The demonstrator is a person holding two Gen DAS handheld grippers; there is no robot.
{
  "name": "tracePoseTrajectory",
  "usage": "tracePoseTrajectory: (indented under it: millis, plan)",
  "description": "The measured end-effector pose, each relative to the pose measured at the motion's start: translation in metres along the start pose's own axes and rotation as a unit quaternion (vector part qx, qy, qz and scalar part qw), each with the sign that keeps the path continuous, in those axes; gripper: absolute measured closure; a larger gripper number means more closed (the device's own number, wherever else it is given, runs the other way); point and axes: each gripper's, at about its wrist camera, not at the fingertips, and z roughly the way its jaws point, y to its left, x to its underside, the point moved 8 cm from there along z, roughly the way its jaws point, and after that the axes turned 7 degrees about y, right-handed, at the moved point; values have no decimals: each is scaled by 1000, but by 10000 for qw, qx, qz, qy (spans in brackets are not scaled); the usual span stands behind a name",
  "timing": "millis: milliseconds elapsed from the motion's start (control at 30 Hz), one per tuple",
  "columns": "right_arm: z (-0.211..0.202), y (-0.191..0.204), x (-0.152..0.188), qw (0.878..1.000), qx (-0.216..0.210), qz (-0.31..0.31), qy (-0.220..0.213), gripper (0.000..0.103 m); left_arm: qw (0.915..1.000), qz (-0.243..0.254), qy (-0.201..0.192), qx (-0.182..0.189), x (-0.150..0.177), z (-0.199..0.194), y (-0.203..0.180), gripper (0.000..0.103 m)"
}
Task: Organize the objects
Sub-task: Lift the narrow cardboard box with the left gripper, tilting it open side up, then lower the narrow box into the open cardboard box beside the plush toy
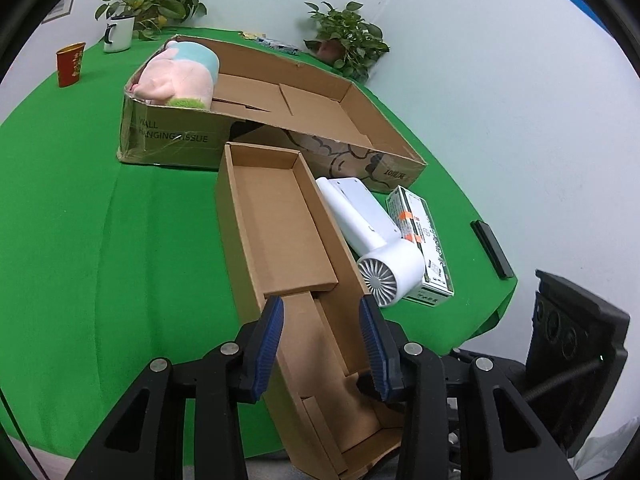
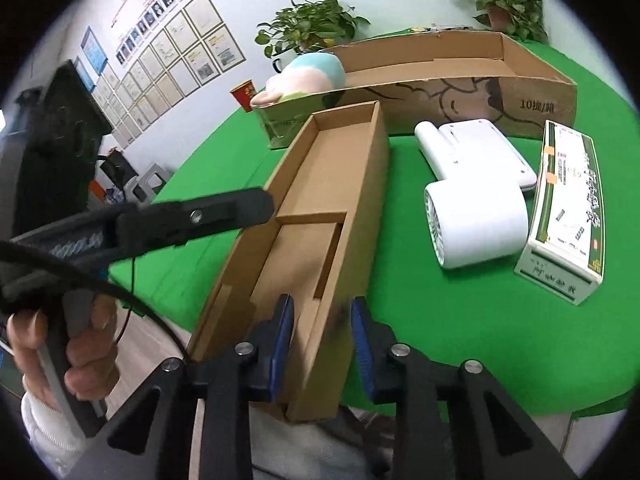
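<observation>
Long narrow cardboard box (image 1: pixel 280 232), open-topped with an inner divider, overhung the green worktop (image 1: pixel 100 240) edge at 6 o'clock. Left gripper (image 1: pixel 322 344) open, straddling it; right gripper (image 2: pixel 322 340) open astride its right wall.

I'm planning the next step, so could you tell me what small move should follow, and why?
Probably close the right gripper on the narrow cardboard box's side wall: its open jaws straddle that wall, and the box's near end overhangs the green table, so it likely needs securing before the box is moved.
</observation>
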Motion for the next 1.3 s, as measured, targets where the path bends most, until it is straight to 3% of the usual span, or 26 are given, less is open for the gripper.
tracePoseTrajectory:
  millis: [200,233,400,467,533,733,900,1100,1300]
  plan:
    - [3,-2,-22,9991,388,96,-123,82,9989,81,-91,-453,0,-6,-1,65]
    - [5,-3,-24,9988,449,98,-137,87,9985,88,-124,-530,0,-8,1,65]
    - [4,-3,-25,9976,659,25,-231,89,9978,-124,160,-624,9,10,15,65]
    - [3,-3,-24,9972,691,-28,-269,89,9972,-212,264,-660,14,19,20,68]
    - [4,-3,-25,9971,710,-31,-282,89,9968,-187,347,-691,19,28,20,81]
    - [-2,-1,-23,9962,762,36,-419,89,9949,84,331,-953,20,28,11,85]
    - [-31,4,-29,9923,860,41,-894,89,9954,272,93,-909,11,12,-6,87]
    - [-78,7,-61,9803,1016,-20,-1693,89,9939,605,-448,-807,-22,-15,-37,87]
    - [-93,-3,-99,9740,1120,-73,-1967,89,9892,849,-885,-807,-70,-30,-57,88]
